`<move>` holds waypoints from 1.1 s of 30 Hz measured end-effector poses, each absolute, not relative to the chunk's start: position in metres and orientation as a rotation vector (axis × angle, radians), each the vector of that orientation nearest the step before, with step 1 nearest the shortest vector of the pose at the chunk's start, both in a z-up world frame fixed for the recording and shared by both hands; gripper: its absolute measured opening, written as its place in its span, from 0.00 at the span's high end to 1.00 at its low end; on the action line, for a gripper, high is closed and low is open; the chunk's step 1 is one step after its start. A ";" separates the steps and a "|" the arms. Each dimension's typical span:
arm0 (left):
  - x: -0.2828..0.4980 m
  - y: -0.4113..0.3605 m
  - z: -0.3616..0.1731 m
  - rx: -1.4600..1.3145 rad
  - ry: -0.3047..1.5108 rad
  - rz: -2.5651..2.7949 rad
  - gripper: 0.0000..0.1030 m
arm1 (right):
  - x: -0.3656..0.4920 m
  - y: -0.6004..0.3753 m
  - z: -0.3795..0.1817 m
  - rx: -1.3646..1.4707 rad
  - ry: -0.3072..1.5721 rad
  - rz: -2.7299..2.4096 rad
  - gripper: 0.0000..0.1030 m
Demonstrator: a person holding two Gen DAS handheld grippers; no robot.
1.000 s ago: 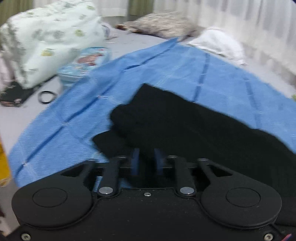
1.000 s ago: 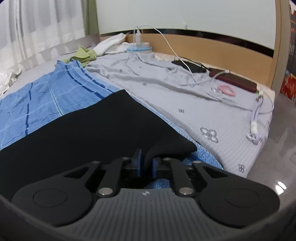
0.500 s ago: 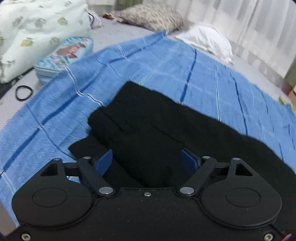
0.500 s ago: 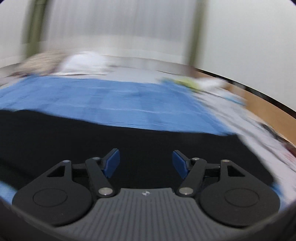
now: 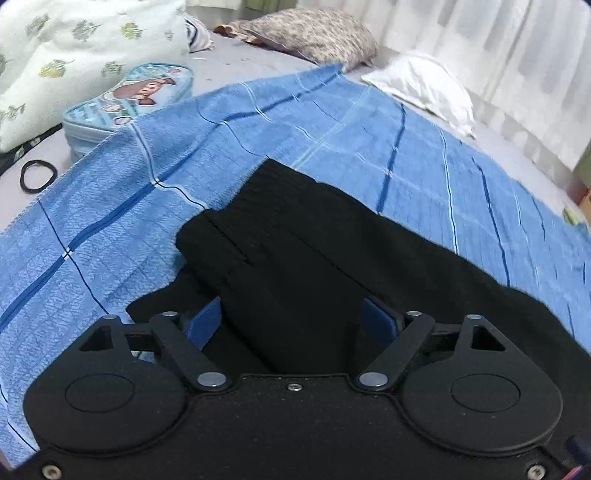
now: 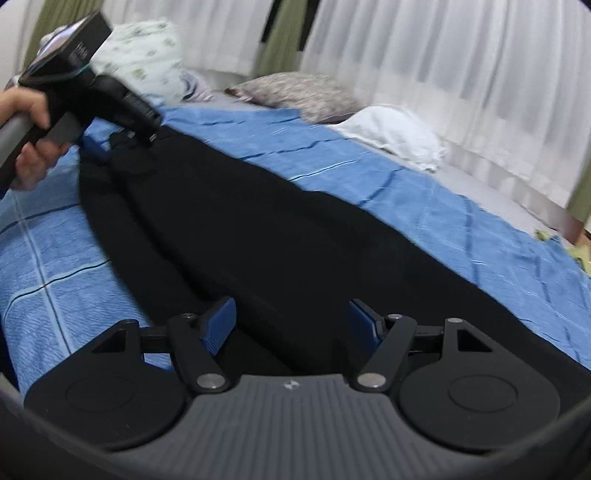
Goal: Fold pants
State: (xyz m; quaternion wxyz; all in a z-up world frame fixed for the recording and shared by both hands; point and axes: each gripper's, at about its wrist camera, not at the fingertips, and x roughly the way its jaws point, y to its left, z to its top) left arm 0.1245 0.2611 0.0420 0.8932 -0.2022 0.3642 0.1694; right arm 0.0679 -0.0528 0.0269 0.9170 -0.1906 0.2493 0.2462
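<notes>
Black fabric pants (image 6: 258,229) lie lengthwise on the blue checked blanket (image 6: 461,221) across the bed, one end under each spread, empty gripper: left gripper (image 5: 293,319), right gripper (image 6: 291,319).

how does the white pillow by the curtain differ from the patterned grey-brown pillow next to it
The plain white pillow has no print; the speckled grey-brown pillow is mottled all over. The white pillow lies just past the side edge of the blue checked blanket, nearer the curtain; the grey-brown pillow lies past the blanket's far corner. In the right wrist view the white one looks flatter and crumpled, the grey-brown one fuller. Both lie on the bed, untouched by either gripper.
</notes>
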 end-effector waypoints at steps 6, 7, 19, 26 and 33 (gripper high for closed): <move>0.121 0.274 0.037 -0.460 0.700 0.374 0.26 | 0.068 -0.034 0.015 -0.449 0.523 0.514 0.23; 0.120 0.275 0.037 -0.459 0.691 0.400 0.41 | 0.070 -0.033 0.016 -0.440 0.530 0.505 0.23; 0.120 0.298 0.037 -0.567 0.655 0.376 0.41 | 0.092 -0.021 0.013 -0.368 0.578 0.460 0.23; 0.130 0.289 0.038 -0.502 0.602 0.492 0.84 | 0.093 -0.018 0.016 -0.341 0.595 0.499 0.86; 0.088 0.281 0.068 -0.424 0.518 0.488 0.87 | 0.069 -0.024 0.033 -0.302 0.547 0.530 0.92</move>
